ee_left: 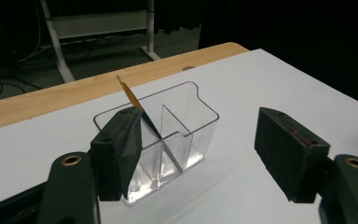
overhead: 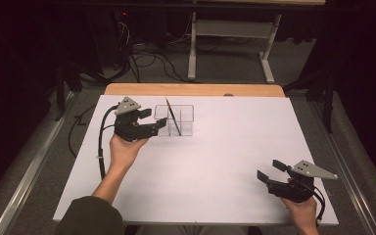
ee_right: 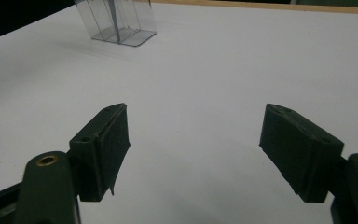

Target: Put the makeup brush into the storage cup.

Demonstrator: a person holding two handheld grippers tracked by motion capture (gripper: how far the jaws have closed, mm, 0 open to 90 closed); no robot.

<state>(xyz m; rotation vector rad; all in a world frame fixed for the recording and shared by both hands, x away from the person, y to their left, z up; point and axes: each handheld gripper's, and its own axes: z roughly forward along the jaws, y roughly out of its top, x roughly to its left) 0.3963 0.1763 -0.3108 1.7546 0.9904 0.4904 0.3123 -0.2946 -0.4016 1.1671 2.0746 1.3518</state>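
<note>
A clear plastic organizer [overhead: 185,121] with several compartments stands on the white tabletop [overhead: 215,161], toward the back left. A thin pencil-like stick [overhead: 172,116] leans in it, tip up. My left gripper [overhead: 154,118] is open just left of the organizer, apart from it, with nothing between its jaws. In the left gripper view the organizer [ee_left: 186,135] and the stick [ee_left: 129,92] sit just beyond the gripper [ee_left: 196,114]. My right gripper [overhead: 268,169] rests open near the front right corner. In the right gripper view the gripper [ee_right: 194,109] is open over bare table, with the organizer [ee_right: 121,23] far off.
A wooden table edge [overhead: 196,89] runs along the back of the white top. Behind it are floor cables [overhead: 147,58] and a white desk frame [overhead: 230,34]. Metal rails flank the table on both sides.
</note>
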